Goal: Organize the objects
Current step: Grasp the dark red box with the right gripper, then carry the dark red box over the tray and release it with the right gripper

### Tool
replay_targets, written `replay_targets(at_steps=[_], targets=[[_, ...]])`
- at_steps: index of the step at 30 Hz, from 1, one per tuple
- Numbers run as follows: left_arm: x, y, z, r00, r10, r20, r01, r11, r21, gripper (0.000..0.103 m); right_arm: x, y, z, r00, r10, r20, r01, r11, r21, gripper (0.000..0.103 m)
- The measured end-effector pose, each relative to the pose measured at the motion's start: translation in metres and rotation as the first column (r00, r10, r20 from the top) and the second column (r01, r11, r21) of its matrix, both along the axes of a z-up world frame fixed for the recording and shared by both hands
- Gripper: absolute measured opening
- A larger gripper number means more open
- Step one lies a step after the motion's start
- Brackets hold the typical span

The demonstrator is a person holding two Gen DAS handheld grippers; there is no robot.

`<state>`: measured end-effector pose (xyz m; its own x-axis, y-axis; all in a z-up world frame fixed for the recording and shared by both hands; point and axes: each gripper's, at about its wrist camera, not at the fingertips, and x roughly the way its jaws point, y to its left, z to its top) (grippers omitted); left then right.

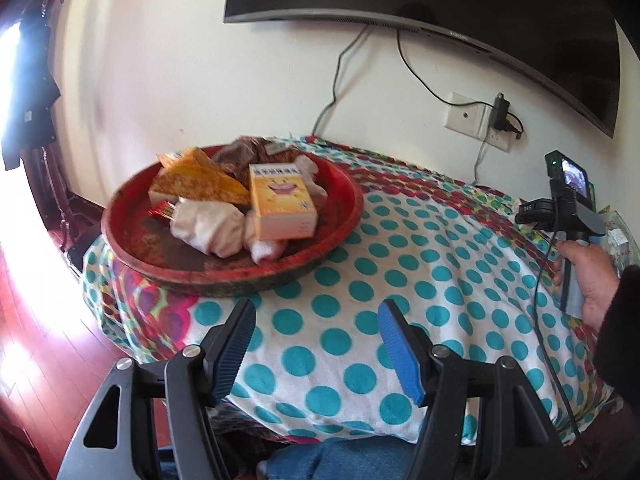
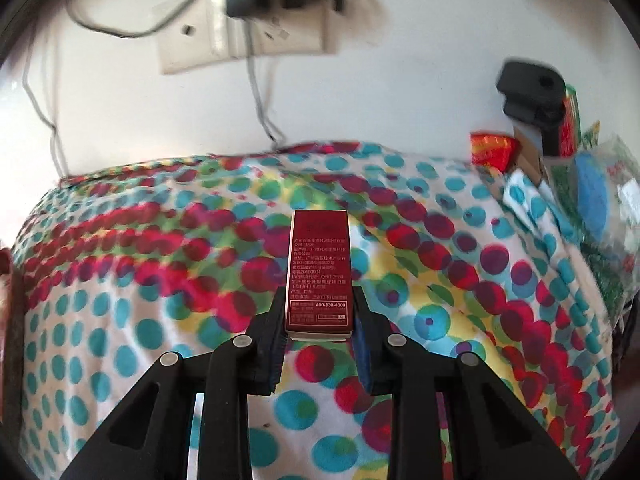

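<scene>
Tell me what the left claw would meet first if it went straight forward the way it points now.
Probably the dotted cloth on the table. The open left claw points over bare cloth, with the red tray to the left of its line. Beyond the cloth is the wall. Depth is hard to judge here.

A cloth printed with teal, red and yellow dots is spread over the table. A dark flat screen is mounted on the pale wall above it. Two cables are seen hanging from the screen's lower edge. A white socket plate is fixed to the wall beneath the screen, and a black adapter is plugged in beside it. A reddish wooden floor is visible at the left.
</scene>
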<state>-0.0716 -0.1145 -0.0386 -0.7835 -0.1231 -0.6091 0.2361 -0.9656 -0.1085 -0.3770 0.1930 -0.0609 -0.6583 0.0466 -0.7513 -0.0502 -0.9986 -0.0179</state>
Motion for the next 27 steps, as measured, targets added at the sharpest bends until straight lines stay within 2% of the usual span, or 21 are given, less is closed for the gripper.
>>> replay_targets(at_steps=[8, 16, 21, 27], targets=[[0.008, -0.029, 0.008, 0.996, 0.081, 0.022, -0.082, 0.997, 0.006, 0.065, 0.021, -0.066, 0.040, 0.985, 0.164, -0.058, -0.163, 0.986, 0.018, 0.027], [0.022, -0.054, 0.012, 0.988, 0.152, 0.020, -0.152, 0.987, 0.044, 0.065, 0.046, -0.141, 0.050, 0.943, 0.328, -0.054, -0.328, 0.945, 0.019, 0.027], [0.026, -0.059, 0.012, 0.987, 0.160, 0.028, -0.161, 0.985, 0.068, 0.065, 0.066, -0.186, 0.048, 0.904, 0.425, -0.048, -0.422, 0.904, 0.065, 0.027], [0.028, -0.060, 0.011, 0.986, 0.162, 0.032, -0.164, 0.983, 0.076, 0.065, 0.092, -0.235, 0.045, 0.853, 0.521, -0.036, -0.518, 0.852, 0.073, 0.027]])
